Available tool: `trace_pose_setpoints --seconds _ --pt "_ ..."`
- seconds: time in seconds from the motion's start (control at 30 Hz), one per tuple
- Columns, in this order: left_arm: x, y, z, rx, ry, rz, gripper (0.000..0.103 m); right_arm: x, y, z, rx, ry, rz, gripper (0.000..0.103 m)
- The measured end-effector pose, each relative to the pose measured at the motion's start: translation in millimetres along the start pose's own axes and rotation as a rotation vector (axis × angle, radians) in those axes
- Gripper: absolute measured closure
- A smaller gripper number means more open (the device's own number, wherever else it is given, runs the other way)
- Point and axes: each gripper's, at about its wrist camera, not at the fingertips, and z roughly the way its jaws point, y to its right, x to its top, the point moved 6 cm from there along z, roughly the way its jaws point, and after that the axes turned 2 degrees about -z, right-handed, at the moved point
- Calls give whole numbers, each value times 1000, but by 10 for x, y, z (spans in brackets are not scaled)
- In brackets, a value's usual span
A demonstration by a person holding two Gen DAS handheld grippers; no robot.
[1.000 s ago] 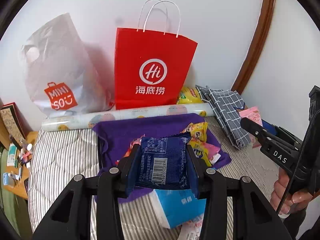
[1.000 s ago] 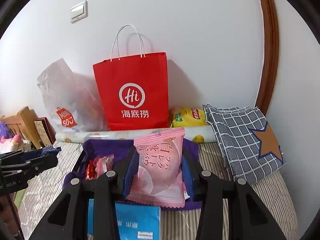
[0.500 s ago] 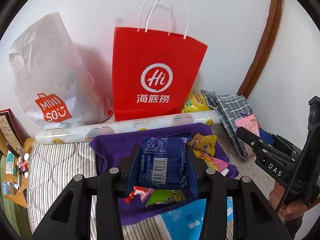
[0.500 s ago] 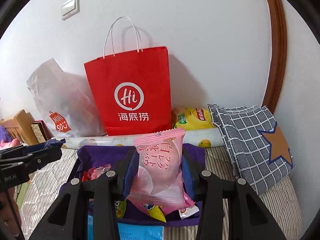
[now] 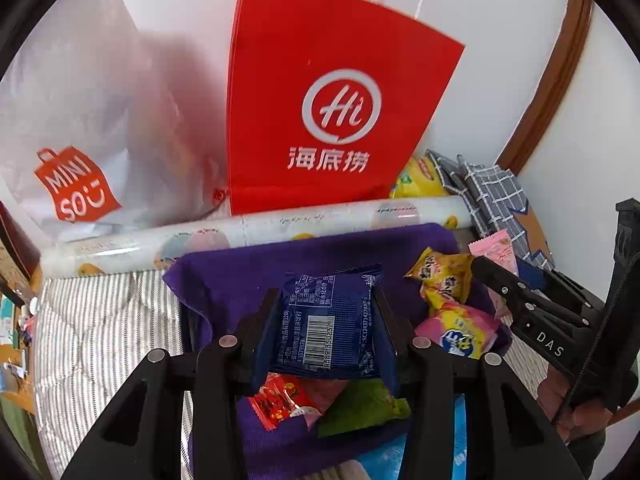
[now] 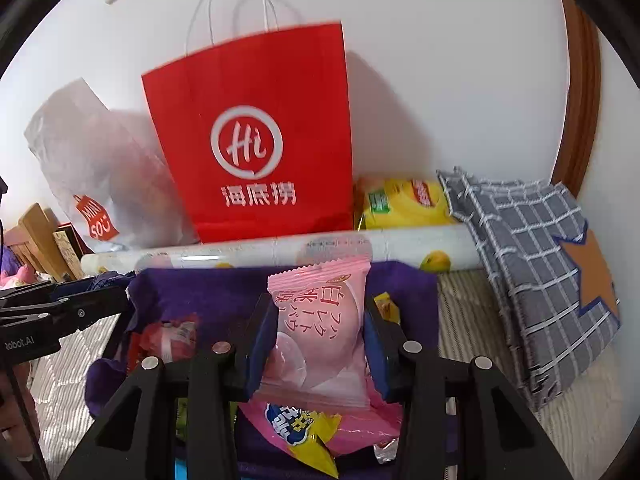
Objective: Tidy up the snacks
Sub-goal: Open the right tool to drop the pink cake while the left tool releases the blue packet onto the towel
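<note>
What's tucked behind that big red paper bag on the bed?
Behind the red bag, at its right edge, a yellow chip packet pokes out, lying against the white wall. A whitish plastic bag leans beside it on the left. Anything directly behind the red bag is covered.

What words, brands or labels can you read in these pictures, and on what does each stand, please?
"Hi" and "海底捞": red bag.
"MINISO": white bag.
"DAS": right gripper.
"obot.AI", start cut off: left gripper.
"白", with katakana, sideways: pink packet.
Barcode, digits blurred: blue packet.
Yellow bag logo: too blurred.
</note>
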Motion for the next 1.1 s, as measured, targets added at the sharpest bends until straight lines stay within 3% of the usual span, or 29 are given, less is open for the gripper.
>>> trace_pose_setpoints --seconds 0.33,1.1 --pt "-104 -76 261 18 -64 10 60 -244 72 259 3 -64 23 63" --pt "-224 -13 395 32 -125 34 60 -342 78 363 -27 -96 3 61"
